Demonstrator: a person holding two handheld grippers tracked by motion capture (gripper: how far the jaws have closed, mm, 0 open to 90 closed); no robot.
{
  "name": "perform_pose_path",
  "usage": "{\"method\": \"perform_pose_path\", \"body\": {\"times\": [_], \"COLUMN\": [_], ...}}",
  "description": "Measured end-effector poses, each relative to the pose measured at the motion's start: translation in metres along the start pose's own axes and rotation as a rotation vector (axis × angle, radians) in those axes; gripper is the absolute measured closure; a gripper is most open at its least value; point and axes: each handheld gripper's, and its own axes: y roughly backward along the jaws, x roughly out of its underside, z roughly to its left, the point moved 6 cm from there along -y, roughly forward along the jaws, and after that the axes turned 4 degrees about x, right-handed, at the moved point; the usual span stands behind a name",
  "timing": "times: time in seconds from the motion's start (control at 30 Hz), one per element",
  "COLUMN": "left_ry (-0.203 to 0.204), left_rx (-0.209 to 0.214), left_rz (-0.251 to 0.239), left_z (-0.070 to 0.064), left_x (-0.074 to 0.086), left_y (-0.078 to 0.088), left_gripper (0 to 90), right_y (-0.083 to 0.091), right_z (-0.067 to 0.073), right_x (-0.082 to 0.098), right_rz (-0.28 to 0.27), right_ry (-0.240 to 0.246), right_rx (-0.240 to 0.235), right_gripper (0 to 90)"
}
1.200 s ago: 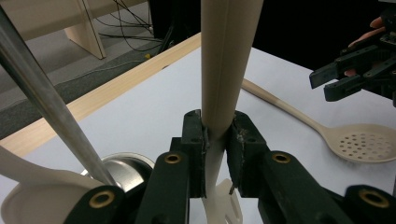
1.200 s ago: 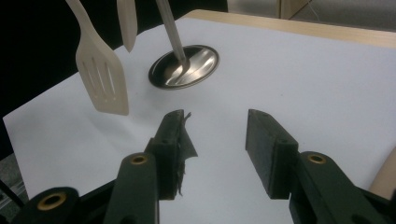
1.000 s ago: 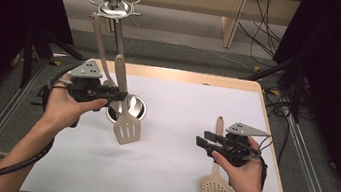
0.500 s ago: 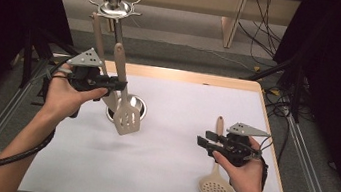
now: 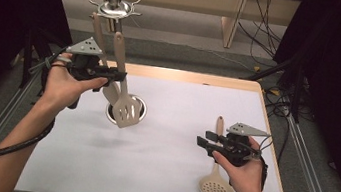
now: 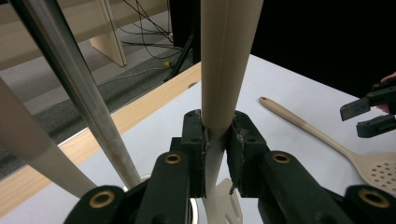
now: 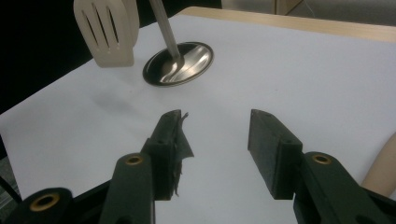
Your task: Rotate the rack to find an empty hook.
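A: Where is the turner (image 5: 126, 111)?

B: It hangs upright in the left gripper (image 5: 116, 74), above the rack (image 5: 111, 8)'s round steel base (image 5: 140, 107). The jaws are clamped on its handle, about midway along; in the left gripper view the pads (image 6: 197, 140) press on the cream handle from both sides, and the slotted blade shows below them.

A: Is the blade touching the base?

B: From the right gripper view the blade (image 7: 106, 29) hangs clear of the white table (image 5: 182, 103), just beside the base (image 7: 178, 57) and the steel post. Whether it touches the base rim, I cannot tell.

A: And the handle's top?

B: It reaches up close under the rack's ring of hooks. I cannot tell whether it is hooked on.

A: What about the right gripper (image 5: 207, 139)?

B: Its jaws stand wide apart with nothing between them, and they have just been opening. It rests low over the table at the right, well apart from the turner.

A: Anything under it?

B: The skimmer (image 5: 215, 185) lies flat on the table just beside it, handle pointing away from the person, perforated head near the front edge. The hand covers part of the handle.
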Motion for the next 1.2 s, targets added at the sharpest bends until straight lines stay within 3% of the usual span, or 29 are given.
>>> {"method": "perform_pose_path", "body": {"times": [0.03, 0.07, 0.4, 0.43, 0.5, 0.67, 0.7, 1.2], "left_ry": [-0.004, -0.005, 0.001, -0.002, 0.0, 0.007, 0.01, 0.051], "left_rx": [0.001, -0.003, -0.006, -0.012, -0.011, -0.017, -0.018, -0.016], "left_rz": [-0.003, -0.001, 0.005, 0.007, 0.003, 0.009, 0.009, 0.009], "left_z": [0.001, 0.002, 0.01, 0.011, 0.013, 0.016, 0.017, 0.03], "left_x": [-0.001, -0.003, -0.012, -0.013, -0.015, -0.016, -0.016, -0.014], "left_y": [0.0, 0.0, -0.001, -0.001, -0.001, -0.002, -0.002, -0.006], "left_gripper": [77.0, 77.0, 77.0, 77.0, 77.0, 77.0, 77.0, 76.9], "right_y": [0.0, 0.0, 0.0, 0.001, 0.001, 0.0, 0.0, 0.001], "right_z": [0.0, -0.003, -0.005, -0.002, -0.002, -0.003, -0.002, -0.003], "right_x": [0.0, -0.001, -0.001, 0.0, 0.0, -0.001, -0.001, 0.0], "right_rz": [-0.003, -0.011, -0.017, -0.004, -0.008, -0.018, -0.009, 0.005], "right_ry": [0.0, 0.035, 0.048, 0.013, 0.006, 0.021, 0.003, -0.011], "right_rx": [-0.003, 0.008, 0.023, 0.013, 0.015, 0.014, 0.011, 0.016], "right_gripper": [55.5, 55.5, 55.3, 55.3, 55.3, 55.3, 55.3, 55.3]}}
